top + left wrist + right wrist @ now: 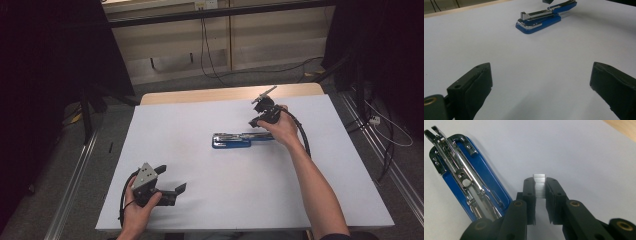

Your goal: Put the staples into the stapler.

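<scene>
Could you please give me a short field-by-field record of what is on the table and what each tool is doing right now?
surface: white table top
stapler: blue stapler, lying open mid-table, metal staple channel exposed
staples: strip of staples, clamped between the right tool's jaws
right tool: right tool, shut on the strip, beside the stapler's right end
left tool: left tool, jaws wide apart, nothing between them, near the front left edge, well apart from the stapler
</scene>
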{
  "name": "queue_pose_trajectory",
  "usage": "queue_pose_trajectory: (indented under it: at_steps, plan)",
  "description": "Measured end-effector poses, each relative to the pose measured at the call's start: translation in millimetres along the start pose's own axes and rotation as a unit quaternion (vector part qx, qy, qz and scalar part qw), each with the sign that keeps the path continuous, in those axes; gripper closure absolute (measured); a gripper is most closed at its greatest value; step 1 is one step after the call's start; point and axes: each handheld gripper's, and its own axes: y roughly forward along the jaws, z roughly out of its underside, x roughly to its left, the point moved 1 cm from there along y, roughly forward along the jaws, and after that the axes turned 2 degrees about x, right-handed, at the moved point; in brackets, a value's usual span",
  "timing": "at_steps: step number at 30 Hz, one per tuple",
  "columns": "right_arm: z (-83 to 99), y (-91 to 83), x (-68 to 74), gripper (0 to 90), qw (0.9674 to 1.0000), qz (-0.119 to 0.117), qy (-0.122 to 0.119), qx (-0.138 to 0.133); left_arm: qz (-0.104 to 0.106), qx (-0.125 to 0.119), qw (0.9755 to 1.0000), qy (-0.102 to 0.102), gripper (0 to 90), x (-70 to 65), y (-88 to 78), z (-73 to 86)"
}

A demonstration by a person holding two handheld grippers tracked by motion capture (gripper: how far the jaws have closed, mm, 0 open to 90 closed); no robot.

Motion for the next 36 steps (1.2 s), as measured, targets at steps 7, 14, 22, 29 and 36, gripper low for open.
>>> queue_pose_trajectory:
  at_steps: [7,14,22,29,36]
  plan:
    - [0.0,-8.2,3.9,79.2,0.9995,0.000,-0.014,-0.028,0.003,-0.001,1.0000,-0.004,4.3,0.2,0.1,-0.3]
    - [2.7,-14.4,5.6,79.2,0.9984,-0.006,-0.018,-0.054,0.000,-0.002,1.0000,-0.004,4.2,0.6,0.4,-0.2]
    - [4.4,-16.9,9.5,79.2,0.9975,-0.011,-0.010,-0.069,-0.002,-0.001,1.0000,-0.001,4.2,1.0,0.0,-0.4]
    - [-1.0,-17.6,21.9,79.2,0.9946,-0.028,-0.036,-0.094,-0.007,0.001,1.0000,-0.004,4.2,2.1,-0.2,-0.1]
    - [-6.4,-16.6,33.1,79.2,0.9923,-0.042,-0.052,-0.104,-0.008,-0.003,0.9999,-0.008,4.2,3.2,-1.8,-0.3]
